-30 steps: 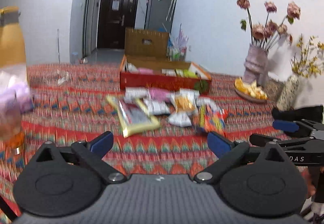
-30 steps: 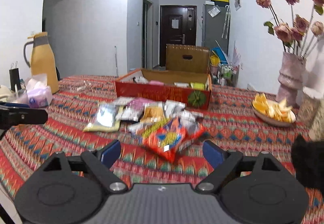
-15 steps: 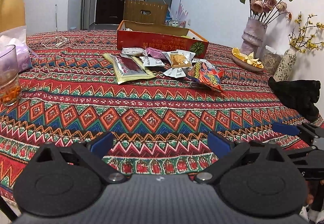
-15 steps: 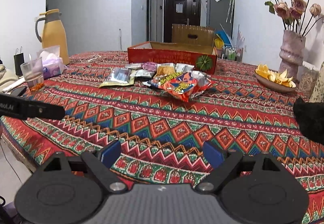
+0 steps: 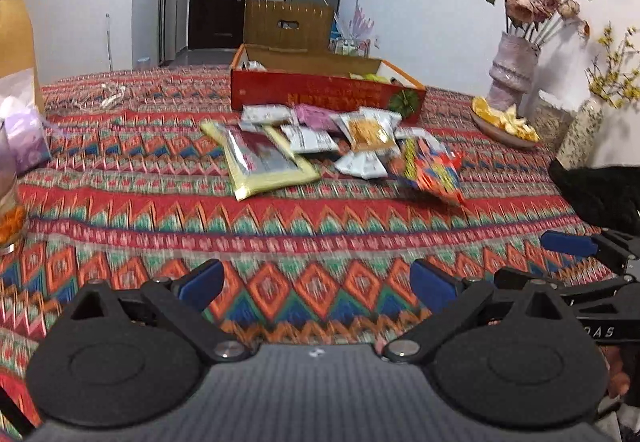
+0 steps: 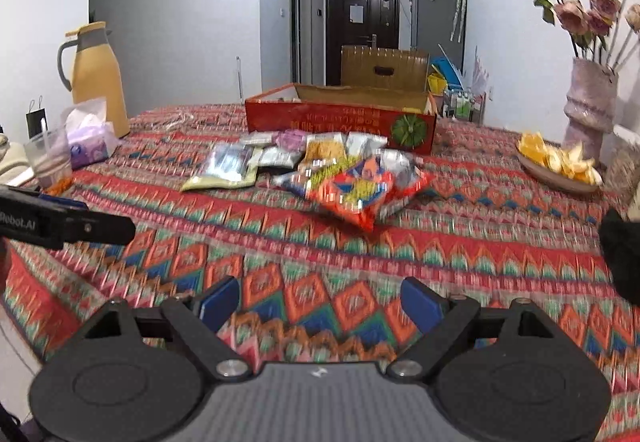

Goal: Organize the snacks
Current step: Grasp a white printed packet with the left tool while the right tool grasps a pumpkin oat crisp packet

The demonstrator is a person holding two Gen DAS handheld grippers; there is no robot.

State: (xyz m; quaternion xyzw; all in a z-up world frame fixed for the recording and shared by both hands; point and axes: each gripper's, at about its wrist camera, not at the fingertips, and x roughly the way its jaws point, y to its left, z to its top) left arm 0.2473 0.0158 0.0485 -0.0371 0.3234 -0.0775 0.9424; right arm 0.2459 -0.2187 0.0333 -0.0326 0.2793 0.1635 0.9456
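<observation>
Your left tongs are spread wide with nothing between the blue pads, hanging over the near edge of the desk, which is covered in a red zigzag-patterned cloth. Your right tongs are spread just as wide and also empty, low over the same cloth.

From the left wrist view, the snack packets lie in a loose heap at about 12 o'clock, well apart from the tongs. The yellow-edged packet sits at the heap's 9 o'clock side, the orange cracker packet near its middle, and the red and blue chip bag at its 3 o'clock side, overlapping smaller white packets. Just behind the heap, at its 12 o'clock, stands the open red box with a few packets already inside.

From the right wrist view, the chip bag is the nearest snack, straight ahead at 12 o'clock. The red box is behind it.

A plate of orange peels sits at 2 o'clock beside a vase of dried roses. At 10 o'clock you have a yellow thermos, a tissue pack and a plastic cup. The picture is blurred, so small print on the packets cannot be read.
</observation>
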